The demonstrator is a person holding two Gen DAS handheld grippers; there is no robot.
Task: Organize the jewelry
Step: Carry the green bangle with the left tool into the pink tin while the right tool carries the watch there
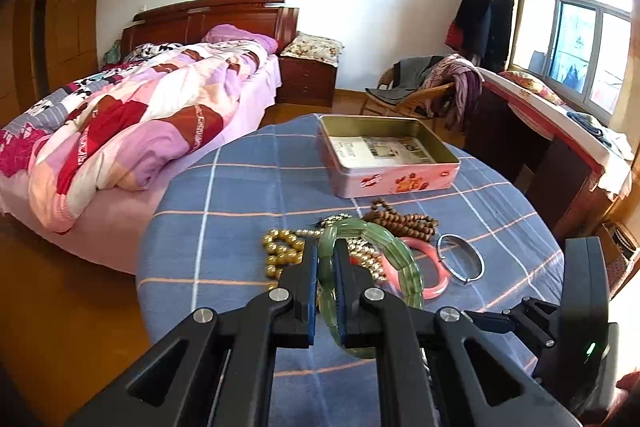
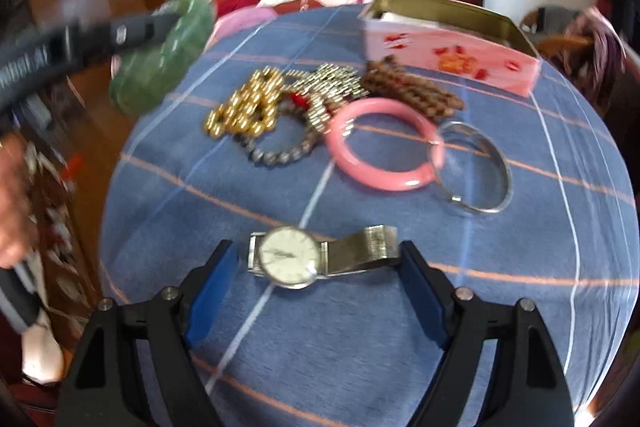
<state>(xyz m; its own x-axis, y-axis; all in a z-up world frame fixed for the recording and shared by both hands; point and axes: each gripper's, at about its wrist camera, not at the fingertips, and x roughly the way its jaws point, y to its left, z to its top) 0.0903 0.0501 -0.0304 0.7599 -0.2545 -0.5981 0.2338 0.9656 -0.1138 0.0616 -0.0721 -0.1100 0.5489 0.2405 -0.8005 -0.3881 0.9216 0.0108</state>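
Observation:
My left gripper (image 1: 325, 259) is shut on a green jade bangle (image 1: 384, 251) and holds it above the table; the bangle shows blurred at the upper left of the right wrist view (image 2: 160, 67). My right gripper (image 2: 316, 259) is open, its blue pads on either side of a silver wristwatch (image 2: 292, 257) lying on the blue checked cloth. A pink bangle (image 2: 380, 147), a thin silver bangle (image 2: 476, 167), gold beads (image 2: 244, 107), a silver bead strand (image 2: 328, 83) and brown wooden beads (image 2: 412, 91) lie in a pile further back.
An open pink tin (image 1: 392, 183) with a printed paper inside stands at the far side of the round table (image 1: 224, 227); it also shows in the right wrist view (image 2: 448, 55). A bed (image 1: 120, 131) is to the left, and a chair (image 1: 416, 91) and desk behind.

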